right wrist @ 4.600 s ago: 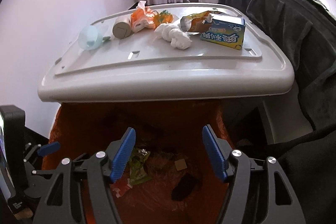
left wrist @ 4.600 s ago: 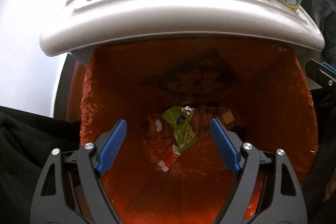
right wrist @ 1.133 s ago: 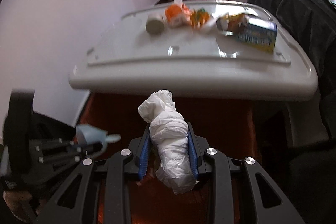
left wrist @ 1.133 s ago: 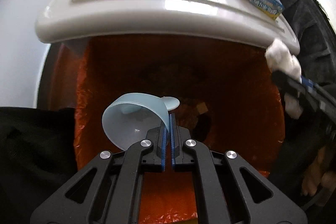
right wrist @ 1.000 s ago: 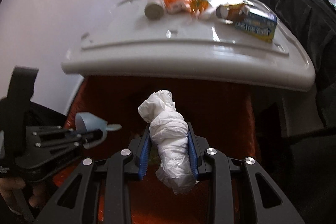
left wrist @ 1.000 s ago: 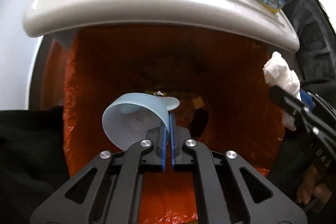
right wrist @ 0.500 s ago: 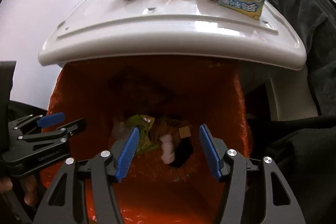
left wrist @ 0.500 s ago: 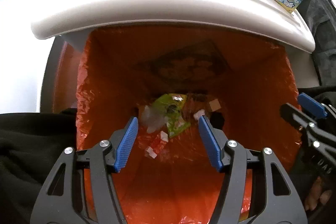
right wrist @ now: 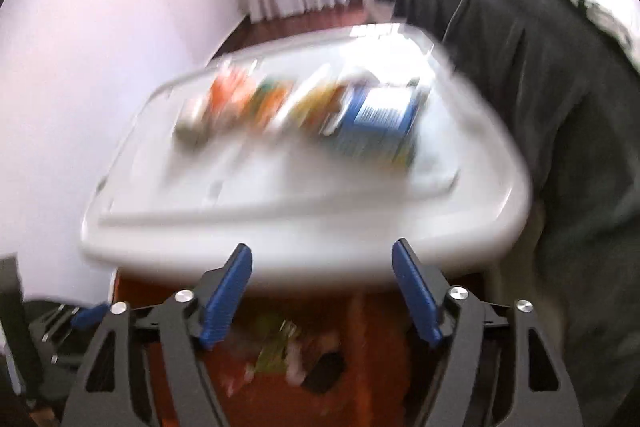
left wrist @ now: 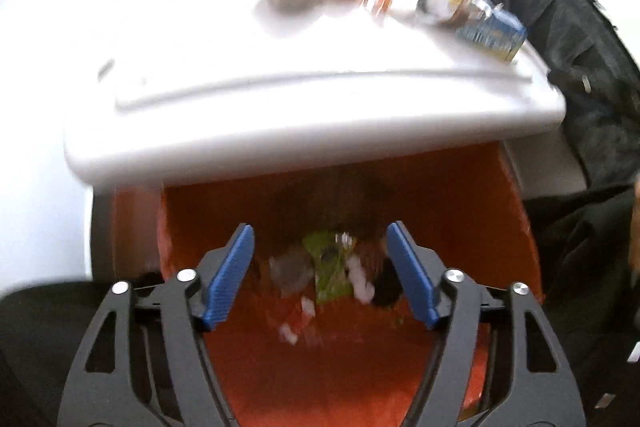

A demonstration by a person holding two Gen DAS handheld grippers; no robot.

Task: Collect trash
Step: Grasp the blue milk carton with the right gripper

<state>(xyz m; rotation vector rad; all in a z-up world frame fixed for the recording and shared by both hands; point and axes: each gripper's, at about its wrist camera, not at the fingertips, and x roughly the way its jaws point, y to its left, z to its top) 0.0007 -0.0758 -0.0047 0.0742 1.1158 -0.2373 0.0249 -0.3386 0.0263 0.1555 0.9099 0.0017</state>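
- Over the orange trash bag (left wrist: 460, 211), the left gripper (left wrist: 320, 271) is wide open and holds nothing.
- Down in the bag, trash (left wrist: 328, 267) lies below its fingers.
- The right gripper (right wrist: 322, 293) is wide open and empty too.
- More trash, like a blue box (right wrist: 376, 123), sits on the white lid (right wrist: 280, 227) ahead.

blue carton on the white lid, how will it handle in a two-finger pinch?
The blue carton looks like a thin card box, so probably light and stiff enough to pinch, though it may crush under a hard squeeze. It lies flat at the far right of the white lid, so unlikely to roll. Contents can't be seen.
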